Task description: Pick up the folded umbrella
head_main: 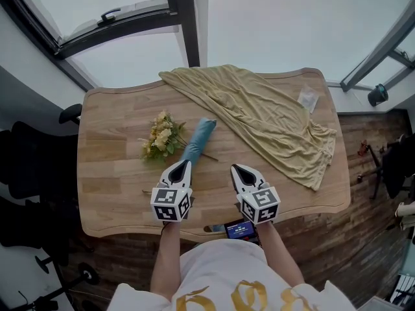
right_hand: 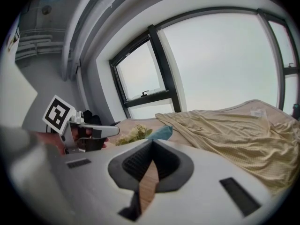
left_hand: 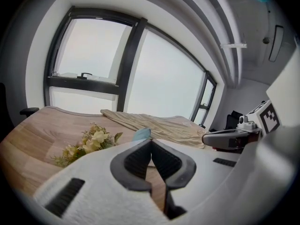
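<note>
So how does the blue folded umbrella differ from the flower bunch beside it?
The folded umbrella is blue, smooth and narrow; the flower bunch is yellow and green, bushy and spread. The umbrella lies nearer the yellow cloth than the flowers do. Both rest on the wooden table.

Big windows [head_main: 279, 18], wood table [head_main: 110, 193] & dark plank floor [head_main: 324, 251].

This looks like an office or studio room. A broad wooden table [head_main: 104, 193] with a wavy edge stands on dark plank flooring [head_main: 324, 245], which shows at four o'clock. Tall windows [head_main: 123, 21] in dark frames fill the wall at twelve o'clock. Black office chairs [head_main: 29, 167] stand at nine o'clock beside the table.
</note>
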{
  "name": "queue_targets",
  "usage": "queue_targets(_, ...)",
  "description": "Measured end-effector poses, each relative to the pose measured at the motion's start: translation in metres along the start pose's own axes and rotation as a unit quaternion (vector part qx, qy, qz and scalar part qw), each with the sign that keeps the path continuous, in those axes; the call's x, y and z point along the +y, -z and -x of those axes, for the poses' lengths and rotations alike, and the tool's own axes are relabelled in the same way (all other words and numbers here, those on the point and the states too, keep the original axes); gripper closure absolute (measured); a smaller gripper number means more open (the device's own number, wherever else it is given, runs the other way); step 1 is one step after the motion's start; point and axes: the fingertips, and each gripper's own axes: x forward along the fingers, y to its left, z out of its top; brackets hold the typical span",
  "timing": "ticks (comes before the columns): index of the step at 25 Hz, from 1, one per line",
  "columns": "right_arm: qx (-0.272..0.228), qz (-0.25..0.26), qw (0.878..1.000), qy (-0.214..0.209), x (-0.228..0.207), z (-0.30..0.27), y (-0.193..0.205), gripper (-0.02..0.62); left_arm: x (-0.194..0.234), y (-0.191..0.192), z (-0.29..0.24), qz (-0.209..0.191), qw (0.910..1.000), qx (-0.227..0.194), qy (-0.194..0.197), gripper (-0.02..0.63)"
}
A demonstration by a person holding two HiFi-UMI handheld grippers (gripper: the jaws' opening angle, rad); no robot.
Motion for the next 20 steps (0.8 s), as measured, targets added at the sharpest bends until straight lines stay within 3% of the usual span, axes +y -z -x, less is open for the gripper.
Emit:
queue_targets(16,0.048,-0.020,0.999,0.001,-0.022,-0.041,0.022,0.584,0.031,0.028,-0.044,-0.049,0.9944,0.093,-0.013,0.582)
queue_targets(20,0.055,-0.028,0.998,0.002,-0.030,-0.051,0.026,0.584,0.033,0.037,-0.059,-0.059,0.9905,0.124,0.005,0.493)
